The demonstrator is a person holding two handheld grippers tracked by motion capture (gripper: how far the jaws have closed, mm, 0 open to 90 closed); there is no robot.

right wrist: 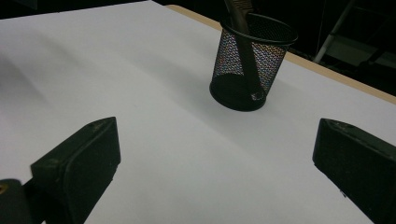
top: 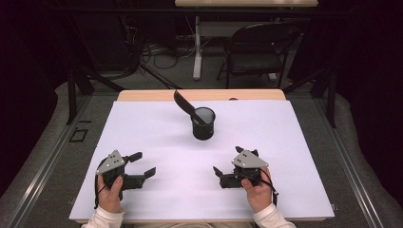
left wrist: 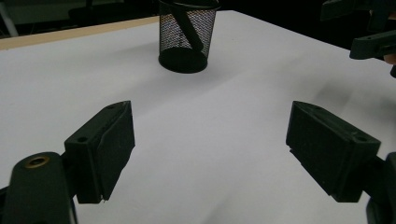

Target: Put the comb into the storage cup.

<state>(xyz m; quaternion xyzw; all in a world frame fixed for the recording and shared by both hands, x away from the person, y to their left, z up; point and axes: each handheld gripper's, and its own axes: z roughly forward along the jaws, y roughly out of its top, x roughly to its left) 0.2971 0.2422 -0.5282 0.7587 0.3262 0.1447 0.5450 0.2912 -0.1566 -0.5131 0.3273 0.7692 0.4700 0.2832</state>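
A black mesh cup (top: 203, 124) stands upright at the back middle of the white table cover (top: 285, 142). A dark flat long tool (top: 185, 106) rests in it and leans out toward the far left. My left gripper (top: 145, 164) lies near the front left, open, its jaws pointing right and nothing between them. My right gripper (top: 227, 160) sits at the front right, open and empty, pointing left. The left gripper view has the cup (left wrist: 187, 37) beyond its open gripper (left wrist: 210, 140), with the other gripper (left wrist: 373, 32) at top right. Ahead of the right gripper (right wrist: 215, 158) stands the cup (right wrist: 252, 65) with the tool (right wrist: 243, 32).
The wooden table edge (top: 199, 95) shows behind the white cover. Past it stand a dark folding chair (top: 259, 47), a white table leg (top: 197, 47) and cables on the floor. Bare white cover lies between the grippers and around the cup.
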